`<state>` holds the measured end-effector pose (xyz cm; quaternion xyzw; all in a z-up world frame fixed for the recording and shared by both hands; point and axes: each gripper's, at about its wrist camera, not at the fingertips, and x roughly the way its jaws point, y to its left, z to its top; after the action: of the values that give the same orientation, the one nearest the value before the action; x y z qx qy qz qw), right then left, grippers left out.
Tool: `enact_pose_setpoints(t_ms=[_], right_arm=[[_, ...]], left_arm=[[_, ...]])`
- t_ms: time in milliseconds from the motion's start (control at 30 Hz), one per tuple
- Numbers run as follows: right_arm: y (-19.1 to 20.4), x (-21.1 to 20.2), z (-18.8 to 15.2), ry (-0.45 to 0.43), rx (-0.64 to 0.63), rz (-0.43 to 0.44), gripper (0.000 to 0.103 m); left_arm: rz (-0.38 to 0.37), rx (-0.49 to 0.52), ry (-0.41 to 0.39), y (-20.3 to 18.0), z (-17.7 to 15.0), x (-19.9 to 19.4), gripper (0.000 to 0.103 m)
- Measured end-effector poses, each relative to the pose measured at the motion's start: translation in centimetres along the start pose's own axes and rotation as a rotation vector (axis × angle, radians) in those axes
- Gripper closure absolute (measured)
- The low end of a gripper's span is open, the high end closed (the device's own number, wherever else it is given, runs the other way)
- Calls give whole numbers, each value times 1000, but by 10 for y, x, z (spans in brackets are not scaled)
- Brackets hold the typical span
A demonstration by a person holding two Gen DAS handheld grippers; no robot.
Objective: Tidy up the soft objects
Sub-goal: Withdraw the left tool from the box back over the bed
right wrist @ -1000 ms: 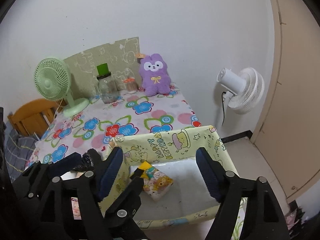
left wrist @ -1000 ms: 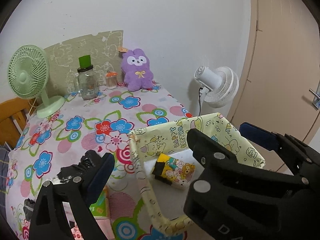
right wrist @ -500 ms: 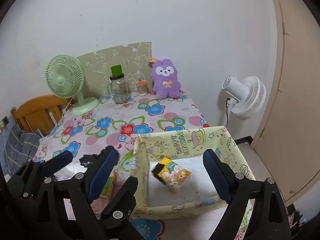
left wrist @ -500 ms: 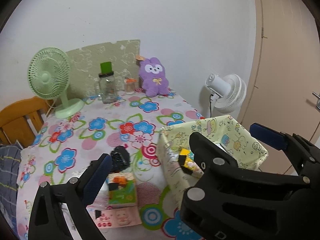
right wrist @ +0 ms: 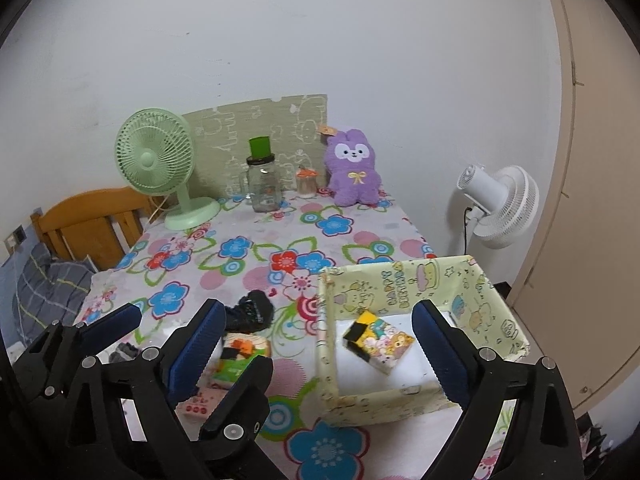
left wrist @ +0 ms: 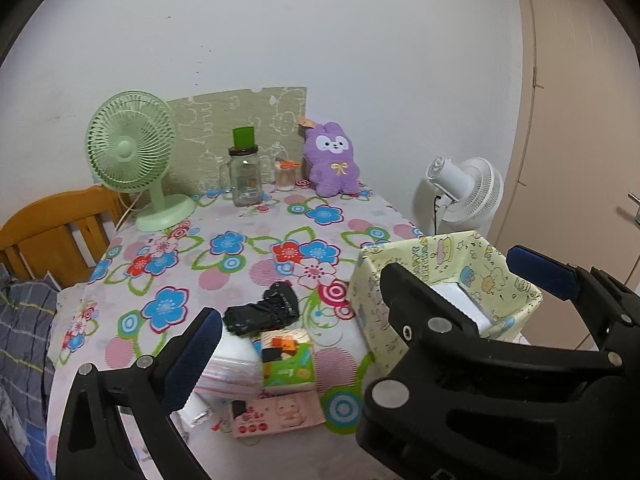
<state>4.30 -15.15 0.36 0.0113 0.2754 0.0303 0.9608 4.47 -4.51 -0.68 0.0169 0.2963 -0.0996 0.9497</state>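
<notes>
Both the left gripper and the right gripper are held released above the bench, nothing being grasped. A colourful tissue pack is seen lying inside the yellow box (on its white floor). A black soft bundle and a green tissue pack are left on the bench, just beside the box.

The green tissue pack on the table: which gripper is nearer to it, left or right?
Left. The left gripper is open above the green tissue pack, which lies between its fingers in its view. The right gripper is open over the yellow box, beside the pack.
</notes>
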Motion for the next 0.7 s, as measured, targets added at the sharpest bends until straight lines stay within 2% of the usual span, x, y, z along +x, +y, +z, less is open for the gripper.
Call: enact_pose_setpoints(t_ms=[300, 700], right_arm=[[30, 0, -8, -13, -35, 52, 7], [62, 20, -23, 25, -94, 108, 7]], left_arm=[[50, -11, -3, 27, -12, -8, 0], [102, -45, 41, 57, -35, -1, 0]])
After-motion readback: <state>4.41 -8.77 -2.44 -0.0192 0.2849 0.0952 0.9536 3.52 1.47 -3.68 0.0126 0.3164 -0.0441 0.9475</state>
